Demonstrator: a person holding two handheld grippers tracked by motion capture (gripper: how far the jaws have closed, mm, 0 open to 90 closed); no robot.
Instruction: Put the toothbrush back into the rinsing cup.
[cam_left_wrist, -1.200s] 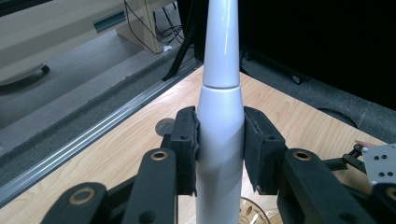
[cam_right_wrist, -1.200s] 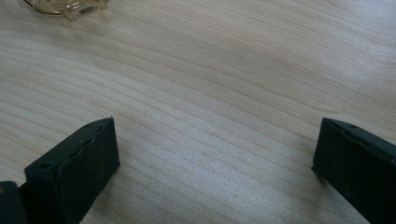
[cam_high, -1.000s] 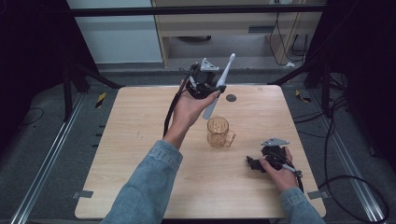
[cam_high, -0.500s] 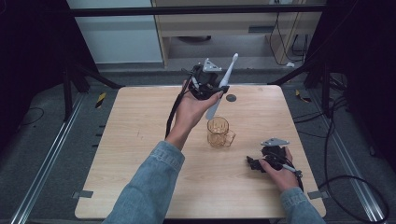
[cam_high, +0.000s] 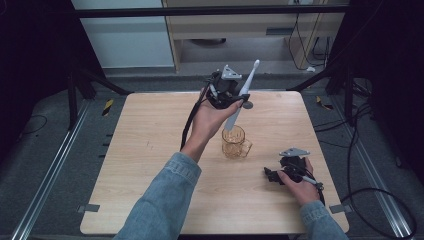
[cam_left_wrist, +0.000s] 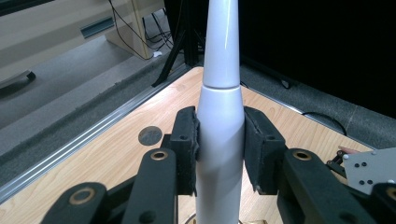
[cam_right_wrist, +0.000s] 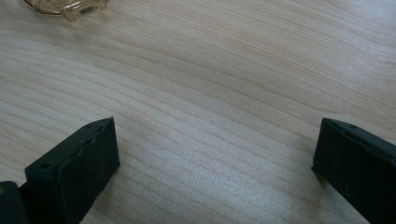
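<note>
Toothbrush (cam_left_wrist: 219, 140) clamped in left tool (cam_high: 227, 95) above amber cup (cam_high: 234, 142), insertion pending; right tool (cam_right_wrist: 215, 154) open, resting on worktop (cam_high: 150, 150).

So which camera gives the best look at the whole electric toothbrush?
The high view: the toothbrush shows from brush head to base, tilted above the amber cup, held by the left tongs. The left gripper view shows just its white handle clamped between the pads. The right gripper view gives bare table.

Hidden from you: toothbrush (cam_left_wrist: 219, 140) head and base, cut off at top and bottom edges; amber cup (cam_right_wrist: 65, 8), cropped to 1 sliver; dark disc (cam_high: 247, 105) on surface, too small to identify.
</note>
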